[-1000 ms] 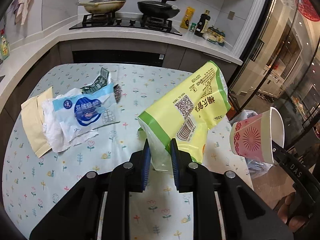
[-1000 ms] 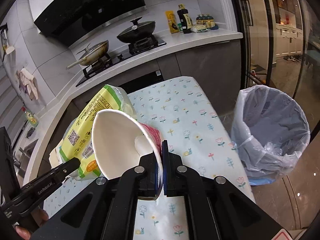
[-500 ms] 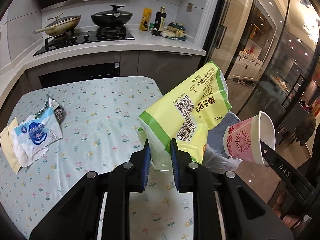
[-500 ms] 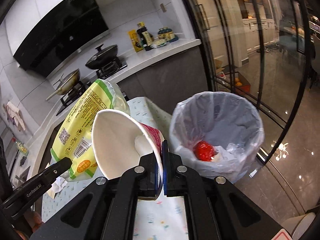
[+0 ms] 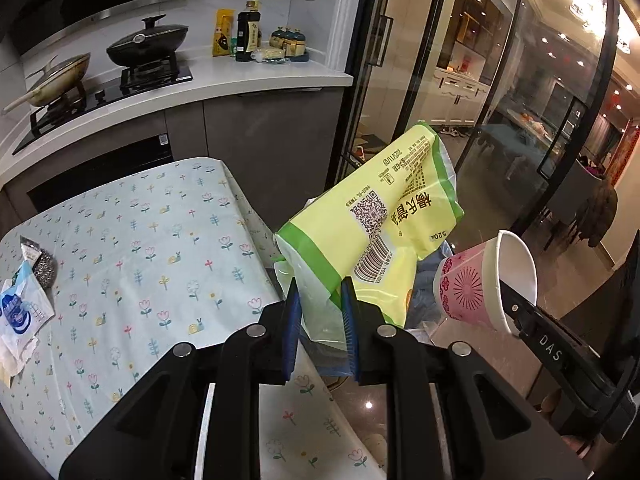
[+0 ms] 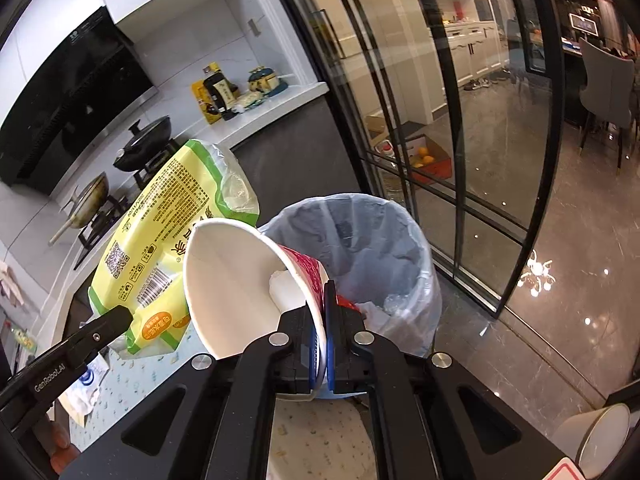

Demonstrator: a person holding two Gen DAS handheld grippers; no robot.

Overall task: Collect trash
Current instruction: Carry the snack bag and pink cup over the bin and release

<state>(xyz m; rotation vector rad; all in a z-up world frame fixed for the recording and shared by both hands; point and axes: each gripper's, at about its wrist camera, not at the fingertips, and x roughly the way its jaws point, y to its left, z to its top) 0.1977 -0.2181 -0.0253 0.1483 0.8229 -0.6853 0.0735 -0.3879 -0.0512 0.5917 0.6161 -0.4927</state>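
Location: a home kitchen. Evidence: a gas hob point(image 5: 108, 88) carrying a lidded wok point(image 5: 146, 42) and a frying pan point(image 5: 60, 76), a dark extractor hood point(image 6: 68, 96), sauce bottles point(image 5: 248, 32) on the white worktop point(image 5: 256, 74), and glass sliding doors point(image 6: 460, 120) opening onto a dining room.

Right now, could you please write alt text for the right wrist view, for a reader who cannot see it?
The right gripper pinches the rim of a tilted paper cup in front of a lined trash bin. To the left, the left gripper holds a yellow-green bag.
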